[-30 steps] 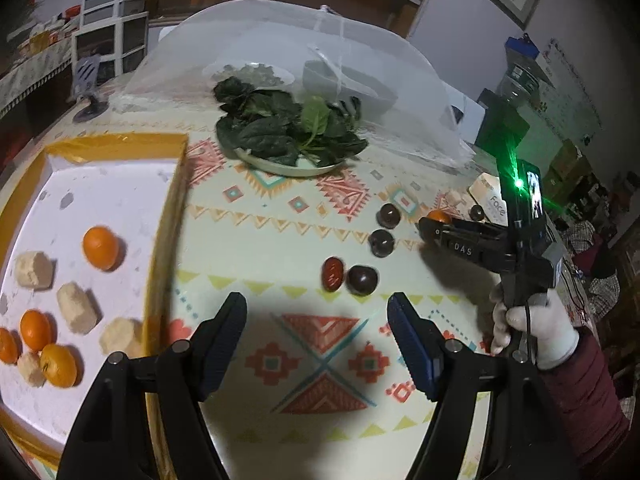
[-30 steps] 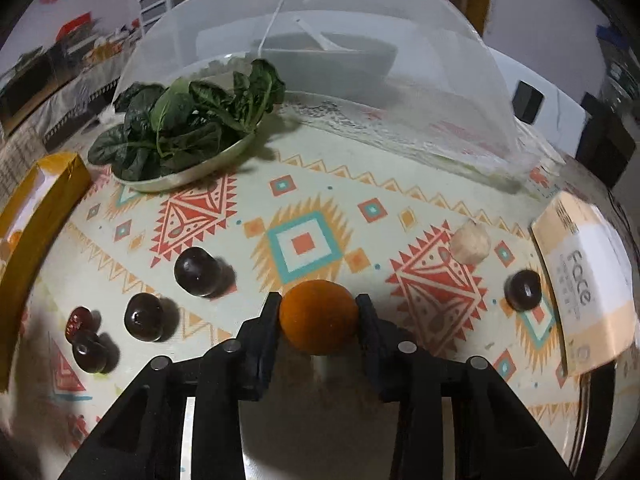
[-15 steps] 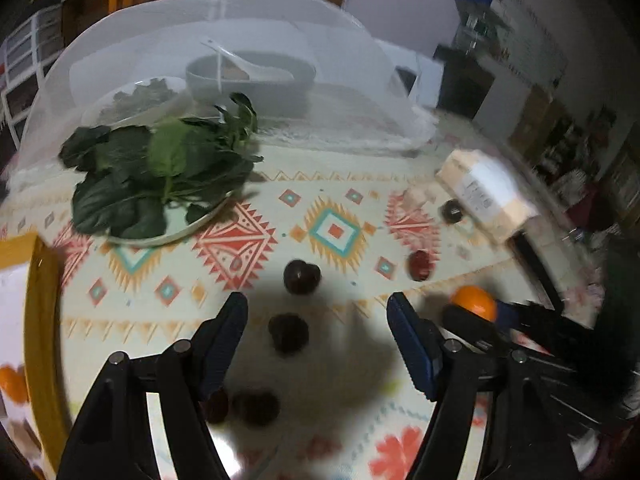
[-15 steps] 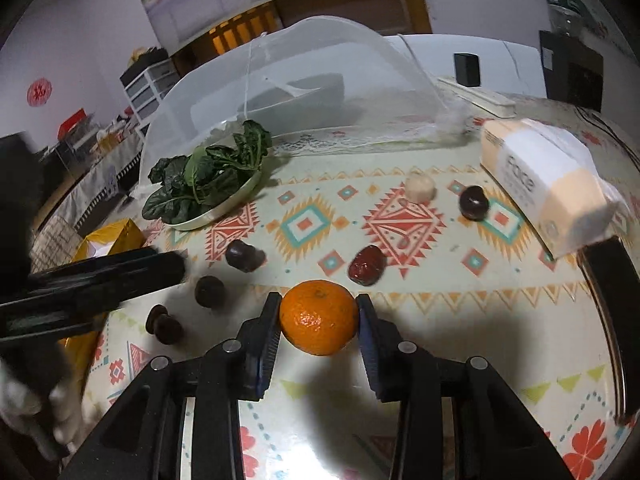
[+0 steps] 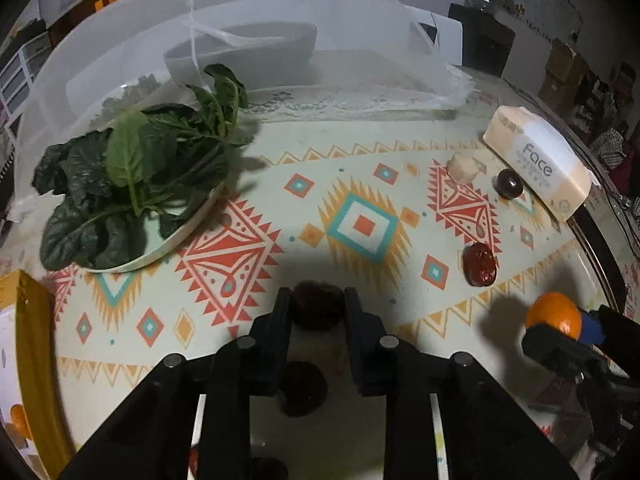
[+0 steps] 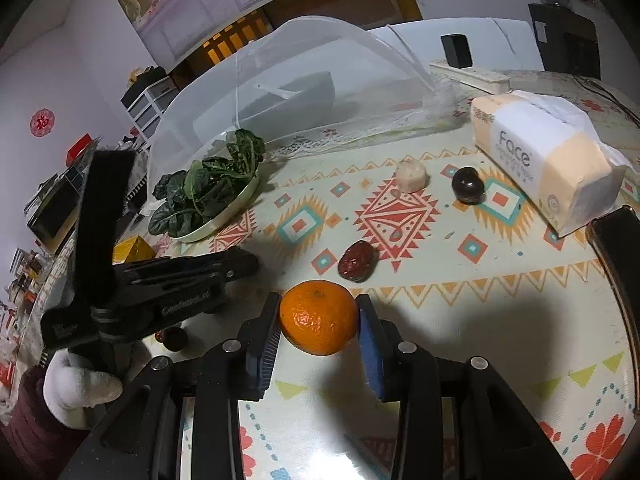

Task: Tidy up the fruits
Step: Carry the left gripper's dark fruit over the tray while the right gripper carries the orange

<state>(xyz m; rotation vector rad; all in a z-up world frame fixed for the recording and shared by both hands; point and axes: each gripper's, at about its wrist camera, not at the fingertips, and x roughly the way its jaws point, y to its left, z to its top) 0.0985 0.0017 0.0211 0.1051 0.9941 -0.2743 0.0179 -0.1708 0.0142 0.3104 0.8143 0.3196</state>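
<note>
Above the patterned worktop (image 5: 360, 224), a dark plum (image 5: 316, 310) is clamped by the left hand-held gripper (image 5: 316, 312), a mandarin (image 6: 319, 317) by the right hand-held gripper (image 6: 319, 320).

The worktop (image 5: 256, 320) wore a patterned cloth of red, teal and yellow diamonds. On it lay a plate of leafy greens (image 5: 132, 184) at the left, beside a white mesh food cover (image 5: 248, 32) standing over a bowl. A tissue pack (image 5: 538, 166) rested at the far right, with a pale chunk (image 5: 462, 167) and a dark round fruit (image 5: 509, 184) just beside it. A red date (image 5: 479, 264) lay nearer, apart from them. A yellow-rimmed tray (image 5: 34, 344) sat at the left edge.
</note>
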